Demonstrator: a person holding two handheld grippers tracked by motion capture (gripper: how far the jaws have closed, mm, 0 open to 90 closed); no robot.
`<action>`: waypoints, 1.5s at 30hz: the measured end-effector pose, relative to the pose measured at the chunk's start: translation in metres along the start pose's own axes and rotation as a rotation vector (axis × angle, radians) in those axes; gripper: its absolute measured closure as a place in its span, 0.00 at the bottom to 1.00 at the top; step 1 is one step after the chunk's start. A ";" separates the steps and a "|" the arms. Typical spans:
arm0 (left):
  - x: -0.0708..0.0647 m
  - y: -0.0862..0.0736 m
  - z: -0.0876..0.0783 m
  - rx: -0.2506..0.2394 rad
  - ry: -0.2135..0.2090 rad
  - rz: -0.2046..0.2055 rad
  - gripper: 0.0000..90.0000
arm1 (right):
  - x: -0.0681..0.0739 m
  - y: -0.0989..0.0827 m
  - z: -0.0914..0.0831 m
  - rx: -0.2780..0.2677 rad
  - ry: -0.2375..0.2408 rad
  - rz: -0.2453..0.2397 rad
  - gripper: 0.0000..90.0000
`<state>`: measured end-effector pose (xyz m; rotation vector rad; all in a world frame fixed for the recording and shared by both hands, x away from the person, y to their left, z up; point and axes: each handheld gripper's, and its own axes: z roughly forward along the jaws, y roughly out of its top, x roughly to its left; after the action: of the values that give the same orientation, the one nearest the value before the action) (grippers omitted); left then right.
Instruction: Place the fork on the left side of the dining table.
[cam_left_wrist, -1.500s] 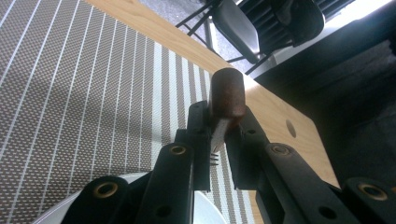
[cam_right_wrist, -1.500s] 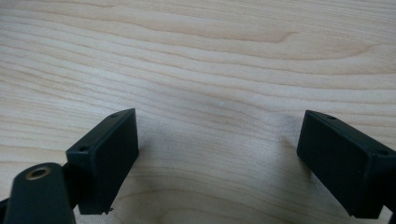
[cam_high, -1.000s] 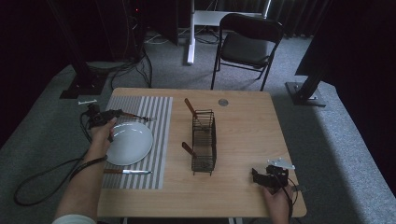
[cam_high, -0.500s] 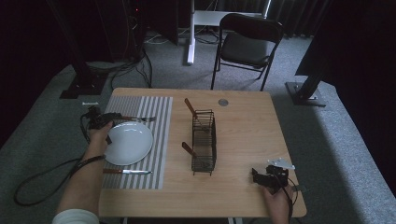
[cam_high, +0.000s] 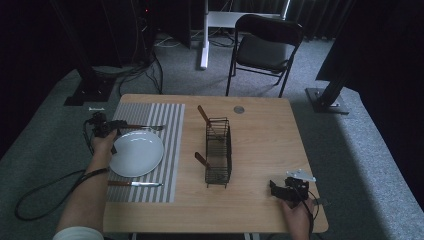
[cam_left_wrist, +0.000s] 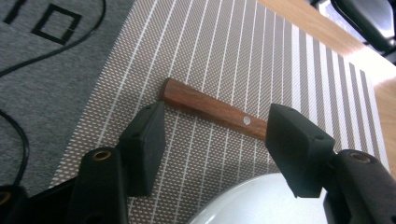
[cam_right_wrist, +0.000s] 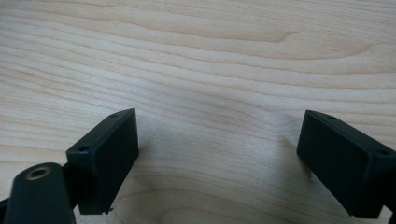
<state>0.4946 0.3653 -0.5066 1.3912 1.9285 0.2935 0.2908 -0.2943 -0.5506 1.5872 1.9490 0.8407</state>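
Light wood table (cam_high: 260, 125) has a striped placemat (cam_high: 172, 150), a wire basket (cam_high: 218, 152) and a small metal disc (cam_high: 239, 109) on it.

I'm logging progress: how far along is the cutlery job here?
Done: plate, fork and knife lie on the striped mat. In hand: nothing; the left tool is open around the fork's handle, the right tool open over bare table. Left: two utensils in the wire caddy, perhaps.

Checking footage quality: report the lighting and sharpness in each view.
High view: dim, dark surroundings, table evenly lit, plate brightest. Left gripper view: bright, wooden handle sharp, nearby black jaws slightly soft. Right gripper view: bright wood grain, soft shadows beneath the open jaws.
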 end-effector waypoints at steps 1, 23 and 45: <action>-0.002 0.000 -0.002 0.008 0.000 0.008 0.37 | 0.000 0.000 0.000 0.000 0.000 0.000 0.14; -0.063 -0.032 -0.033 0.005 0.064 0.301 0.32 | 0.000 0.000 0.000 0.000 0.000 0.000 0.14; -0.051 -0.067 -0.064 -0.022 0.035 0.323 0.11 | 0.000 0.000 0.000 0.000 0.000 0.000 0.14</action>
<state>0.4106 0.3079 -0.4771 1.6924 1.7173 0.4928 0.2909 -0.2944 -0.5506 1.5873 1.9492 0.8407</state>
